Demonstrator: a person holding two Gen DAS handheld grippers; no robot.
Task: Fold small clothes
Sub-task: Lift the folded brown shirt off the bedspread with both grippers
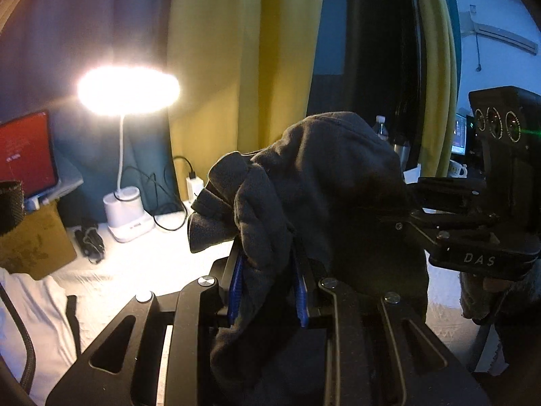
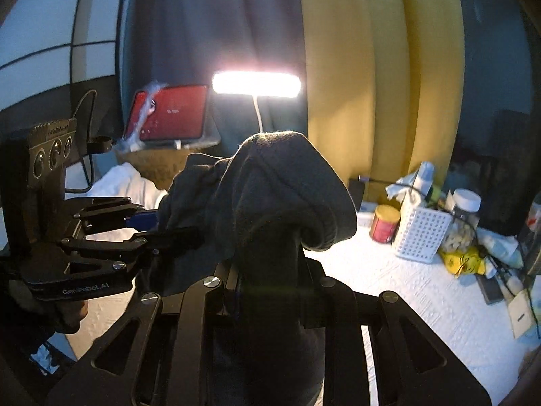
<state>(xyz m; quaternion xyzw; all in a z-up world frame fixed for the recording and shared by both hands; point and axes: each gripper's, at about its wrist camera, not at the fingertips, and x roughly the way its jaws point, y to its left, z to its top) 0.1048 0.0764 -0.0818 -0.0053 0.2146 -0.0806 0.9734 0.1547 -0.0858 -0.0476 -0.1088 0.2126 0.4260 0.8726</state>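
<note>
A dark grey garment [image 1: 318, 182] is held up in the air above the white table. My left gripper [image 1: 268, 287] is shut on a bunched fold of it, blue pads [image 1: 236, 287] pressed to the cloth. My right gripper [image 2: 270, 270] is shut on another part of the same garment [image 2: 270, 196], which drapes over its fingers and hides the tips. Each gripper shows in the other's view: the right gripper [image 1: 419, 209] enters from the right, the left gripper [image 2: 162, 226] from the left, both pinching the cloth.
A lit desk lamp [image 1: 126, 91] stands at the back on the white tablecloth [image 1: 135, 264], with cables, a charger and a cardboard box [image 1: 33, 240]. A red-screen tablet [image 2: 169, 111] leans behind. A white basket [image 2: 421, 233], jars and clutter sit right. Yellow curtains [image 1: 243, 67] hang behind.
</note>
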